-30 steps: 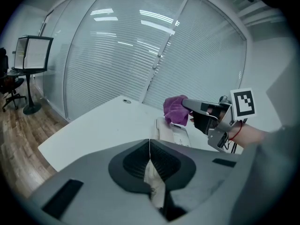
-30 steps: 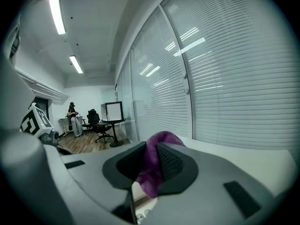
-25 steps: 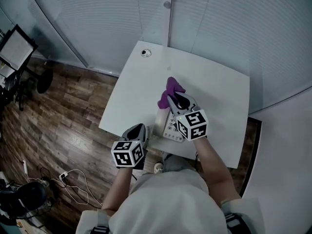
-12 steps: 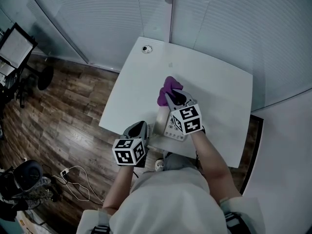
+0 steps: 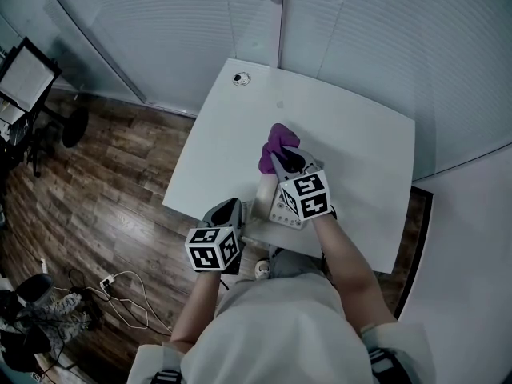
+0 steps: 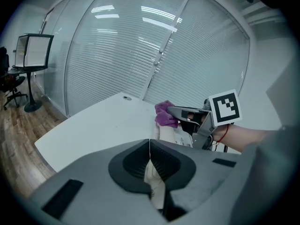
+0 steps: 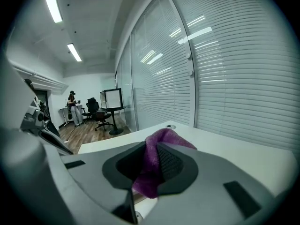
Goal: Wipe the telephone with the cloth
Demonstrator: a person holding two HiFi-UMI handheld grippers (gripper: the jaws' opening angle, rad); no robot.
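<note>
A pale telephone (image 5: 276,205) sits near the front edge of the white table (image 5: 360,150); its keypad (image 6: 183,136) also shows in the left gripper view. My right gripper (image 5: 282,160) is shut on a purple cloth (image 5: 276,144), which bunches at the telephone's far end. In the right gripper view the cloth (image 7: 171,136) hangs out between the shut jaws of that gripper (image 7: 151,149). My left gripper (image 5: 227,210) is shut with nothing in it, just left of the telephone at the table's front edge. In its own view the left gripper (image 6: 150,146) points at the handset (image 6: 154,177).
A round cable port (image 5: 240,79) sits in the table's far left corner. A glass wall with blinds (image 5: 336,30) runs behind the table. Wooden floor (image 5: 104,182) lies to the left, with a monitor stand (image 5: 24,78) and cables (image 5: 120,294).
The right gripper has come down a little with the cloth onto the telephone's far end. The left gripper has stayed where it was.
</note>
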